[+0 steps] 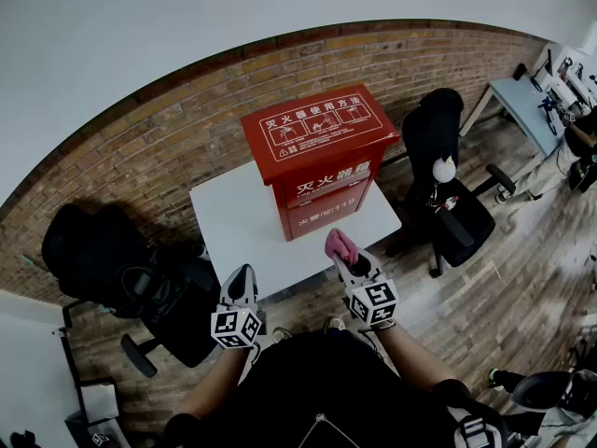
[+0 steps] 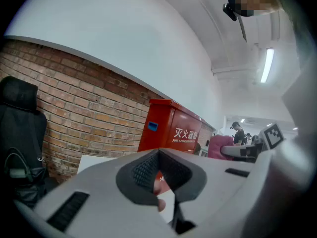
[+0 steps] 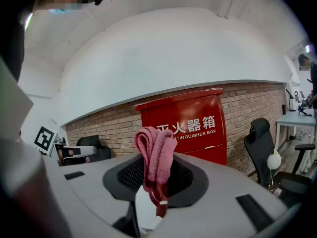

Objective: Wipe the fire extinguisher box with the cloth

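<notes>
**Item 1. Red sheet-metal fire extinguisher box with white lettering** (image 1: pixel 317 157)
- Location: upright on the far right part of the white rectangular bench (image 1: pixel 233 222), backed against the brown brick wall (image 1: pixel 187 129). The sloped lid and lettered front face the person.
- Handling (judged): stiff, smooth-painted and probably heavy enough to stay put under a wiping stroke. It need not be lifted. If it slides, steady it at a side wall or the lid edge with the free claw.

**Item 2. Pink knitted cloth, folded into a bunch** (image 1: pixel 340 244)
- Location: pinched in the right claw (image 1: pixel 341 256), with a rounded tuft standing proud of the tips. It is near the lower front of the box; whether it touches the panel is unclear from the head view.
- Handling (judged): soft, light and limp, and it will sag and fold under pressure. The hold is on the folded middle, which looks secure. Only the exposed tuft can wipe, so the hard tips may scrape the paint if pressed flat.

**Item 3. Left claw** (image 1: pixel 241 276)
- State: tips pressed together, or very nearly so, with nothing between them.
- Location: over the near edge of the bench, left of the right claw and apart from the box.

**Item 4. Surroundings**
- One black office chair (image 1: pixel 112 269) stands left of the bench.
- A second black chair (image 1: pixel 448 185) stands to its right.
</notes>
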Tool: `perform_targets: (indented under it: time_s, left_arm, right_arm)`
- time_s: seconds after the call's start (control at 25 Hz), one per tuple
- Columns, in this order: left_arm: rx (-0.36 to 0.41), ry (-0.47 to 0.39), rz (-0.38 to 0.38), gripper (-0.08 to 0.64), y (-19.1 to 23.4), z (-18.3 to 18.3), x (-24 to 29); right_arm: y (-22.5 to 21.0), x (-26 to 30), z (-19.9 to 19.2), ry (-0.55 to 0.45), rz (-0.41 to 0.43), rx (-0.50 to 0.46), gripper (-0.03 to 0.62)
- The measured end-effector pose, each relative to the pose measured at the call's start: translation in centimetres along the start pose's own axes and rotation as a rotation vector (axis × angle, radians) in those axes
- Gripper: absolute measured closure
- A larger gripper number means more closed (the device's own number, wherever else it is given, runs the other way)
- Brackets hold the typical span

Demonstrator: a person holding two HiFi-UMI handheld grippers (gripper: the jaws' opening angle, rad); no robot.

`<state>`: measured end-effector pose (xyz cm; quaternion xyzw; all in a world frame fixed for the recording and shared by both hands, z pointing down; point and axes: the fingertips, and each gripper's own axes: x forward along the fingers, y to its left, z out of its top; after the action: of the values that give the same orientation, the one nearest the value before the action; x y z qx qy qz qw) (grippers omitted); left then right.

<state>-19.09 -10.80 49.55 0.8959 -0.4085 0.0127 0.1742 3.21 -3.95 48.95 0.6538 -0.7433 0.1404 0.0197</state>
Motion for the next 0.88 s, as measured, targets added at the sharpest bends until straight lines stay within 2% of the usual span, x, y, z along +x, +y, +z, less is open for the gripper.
perform_targets:
  time_s: [0.36, 0.6, 0.72, 0.88]
  left_arm:
    - [-0.001, 0.022, 0.013, 0.541, 0.1, -0.7, -0.2]
    - [-0.004, 0.031, 0.028, 0.541, 0.3, -1.0, -0.7]
    - [-0.005, 0.032, 0.034, 0.541, 0.5, -1.0, -1.1]
    - [-0.008, 0.031, 0.042, 0.541, 0.7, -1.0, -1.5]
  right_arm:
    - [0.0, 0.2, -0.5, 0.008, 0.004, 0.005, 0.48]
    - [0.3, 0.7, -0.9, 0.035, -0.013, -0.072, 0.48]
    - [0.7, 1.1, -0.5, 0.051, -0.025, -0.192, 0.48]
    - [1.5, 2.3, 1.2, 0.057, -0.06, -0.523, 0.48]
